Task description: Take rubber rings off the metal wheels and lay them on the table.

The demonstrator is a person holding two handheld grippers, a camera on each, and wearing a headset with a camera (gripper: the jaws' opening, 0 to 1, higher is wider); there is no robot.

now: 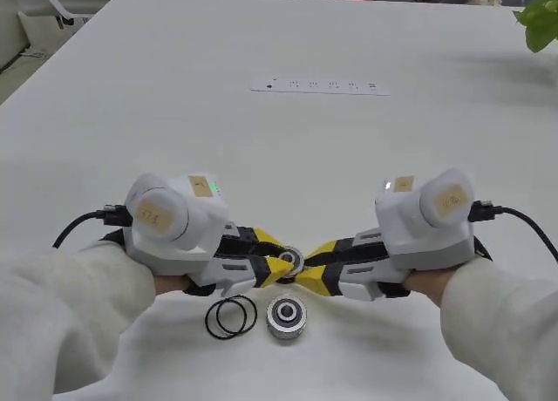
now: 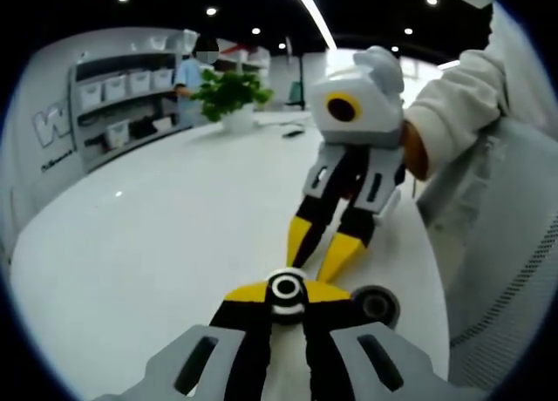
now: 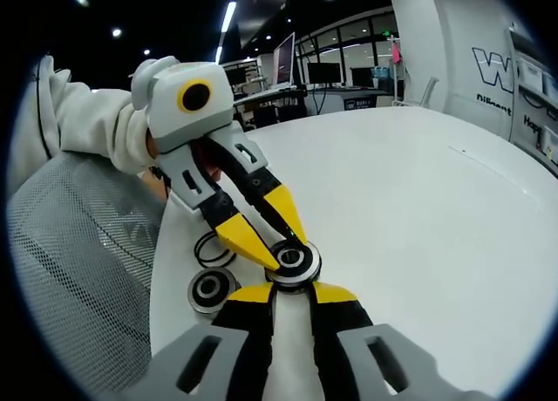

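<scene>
Table [image 1: 279, 139]: left gripper [image 2: 286, 298], right gripper [image 3: 297, 291] seemingly pinch wheel [image 1: 289, 261]; rings [image 1: 231, 316], spare wheel [image 1: 286, 317] nearby.

Power strip [image 1: 319, 86], leafy plant [image 1: 542, 17]

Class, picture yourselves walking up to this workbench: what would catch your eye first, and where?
The left gripper and right gripper meet tip to tip near the front of the white table, their jaws closed on one metal wheel between them. Just nearer the person lie two black rubber rings and a second wheel, flat on the table.
</scene>
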